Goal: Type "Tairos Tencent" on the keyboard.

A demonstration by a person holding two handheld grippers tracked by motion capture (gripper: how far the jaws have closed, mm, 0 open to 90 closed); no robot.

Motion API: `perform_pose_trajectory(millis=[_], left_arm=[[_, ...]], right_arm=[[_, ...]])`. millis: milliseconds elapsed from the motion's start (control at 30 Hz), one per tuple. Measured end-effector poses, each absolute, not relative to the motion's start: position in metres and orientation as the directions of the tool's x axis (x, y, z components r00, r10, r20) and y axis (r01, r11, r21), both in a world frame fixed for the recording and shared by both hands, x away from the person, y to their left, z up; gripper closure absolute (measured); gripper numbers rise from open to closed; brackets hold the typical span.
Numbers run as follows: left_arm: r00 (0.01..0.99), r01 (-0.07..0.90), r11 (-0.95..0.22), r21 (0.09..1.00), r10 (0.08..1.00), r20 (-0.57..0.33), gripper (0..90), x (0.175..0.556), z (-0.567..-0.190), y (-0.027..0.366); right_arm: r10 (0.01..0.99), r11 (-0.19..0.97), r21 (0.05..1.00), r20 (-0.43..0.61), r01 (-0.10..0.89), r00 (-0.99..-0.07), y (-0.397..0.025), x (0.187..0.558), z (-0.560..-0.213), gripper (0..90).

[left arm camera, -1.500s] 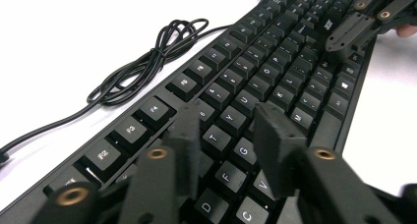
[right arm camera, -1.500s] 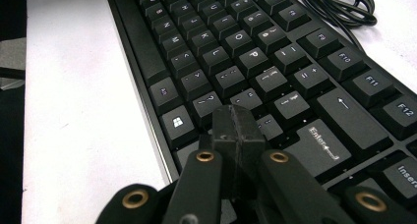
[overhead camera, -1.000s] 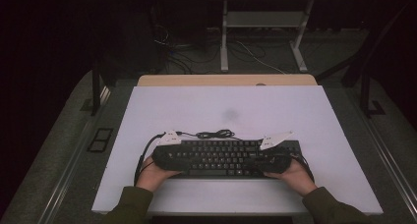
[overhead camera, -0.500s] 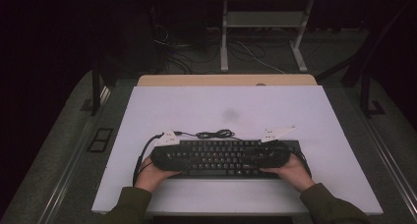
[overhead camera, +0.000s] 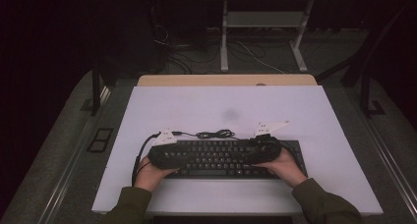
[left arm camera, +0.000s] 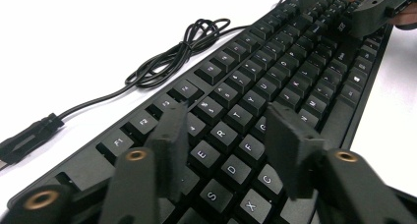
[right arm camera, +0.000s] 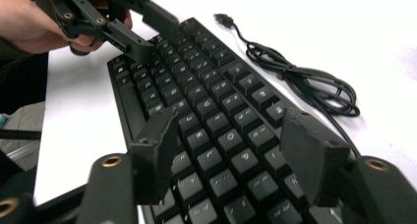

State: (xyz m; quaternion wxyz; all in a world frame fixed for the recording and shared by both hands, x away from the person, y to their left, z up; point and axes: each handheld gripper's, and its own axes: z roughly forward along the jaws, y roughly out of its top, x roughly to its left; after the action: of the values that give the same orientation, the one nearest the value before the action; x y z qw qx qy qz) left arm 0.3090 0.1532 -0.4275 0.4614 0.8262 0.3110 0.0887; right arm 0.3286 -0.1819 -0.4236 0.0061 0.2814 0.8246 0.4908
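in the high view a black keyboard lies flat on the white table, near the table's front edge and roughly centred across it. the person's left hand holds the left gripper over the keyboard's left end, and the right hand holds the right gripper over the right part of the keys. a grey three-cornered plate sits on top of each gripper. the keyboard's black cable lies bunched in a loose coil on the table just behind the keyboard's back edge. from up here i cannot tell how the jaws stand.

in the left gripper view the two black jaws are spread apart, hovering low over the letter keys around e, r, d and f, with nothing between them. the keyboard runs away diagonally toward the upper right, where the right gripper sits over the far keys. the coiled cable lies on the white table beside the function row, and its plug end rests at the left edge.

in the right gripper view the jaws are likewise spread wide with open space between them, above the keys of the right half of the keyboard. the left gripper and the left hand show at the far end, its jaws parted over the corner keys. the cable lies coiled on the table to the right, its plug apart from the keyboard.
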Motion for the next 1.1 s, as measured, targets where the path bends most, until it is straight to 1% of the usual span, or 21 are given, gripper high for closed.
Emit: perform_pose_trajectory(millis=[300,600,833,1100], left_arm=[[0.789,0.436,-0.384,0.814,0.599,-0.140,71.6,0.311,-0.428,0.153],[0.789,0.450,-0.401,0.798,0.597,-0.144,85.8,0.316,-0.431,0.153],[0.785,0.459,-0.403,0.792,0.602,-0.149,88.4,0.318,-0.434,0.150],[0.784,0.468,-0.415,0.780,0.603,-0.150,88.5,0.320,-0.437,0.149]], right_arm=[[0.471,0.349,0.823,0.259,0.448,-0.843,-0.171,0.335,-0.423,34.7],[0.480,0.338,0.833,0.249,0.439,-0.841,-0.162,0.341,-0.423,31.1],[0.493,0.333,0.838,0.235,0.431,-0.838,-0.158,0.339,-0.425,30.8],[0.492,0.339,0.835,0.236,0.434,-0.838,-0.157,0.338,-0.426,27.7]])
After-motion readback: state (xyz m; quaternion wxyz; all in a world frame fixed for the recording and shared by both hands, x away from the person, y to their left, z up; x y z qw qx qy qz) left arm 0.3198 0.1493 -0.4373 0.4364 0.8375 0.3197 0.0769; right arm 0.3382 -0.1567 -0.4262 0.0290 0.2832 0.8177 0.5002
